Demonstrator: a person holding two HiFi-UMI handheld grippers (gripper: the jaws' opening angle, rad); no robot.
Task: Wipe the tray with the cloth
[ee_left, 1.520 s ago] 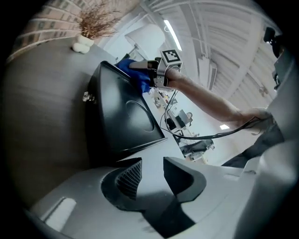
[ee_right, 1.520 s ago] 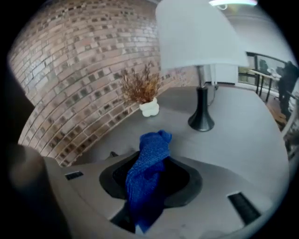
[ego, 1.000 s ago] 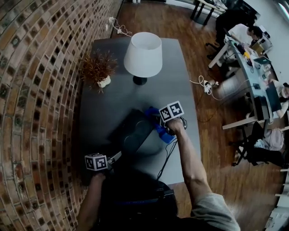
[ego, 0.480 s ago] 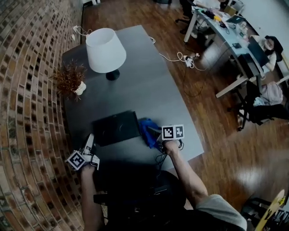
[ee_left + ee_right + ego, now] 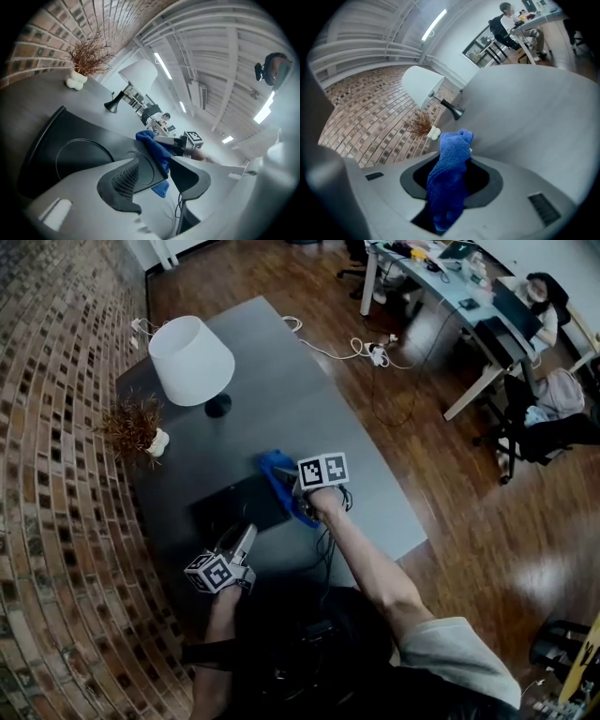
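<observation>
My right tongs grip the blue cloth at the right end of the black tray, whose long side runs leftward from there across the desk, while my left tongs, empty and opening, point at its near edge.

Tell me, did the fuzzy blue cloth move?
Yes. The blue terry cloth, held by the right gripper, moved along the flat black tray's right side to its far corner, nearer the white-shaded lamp.
</observation>
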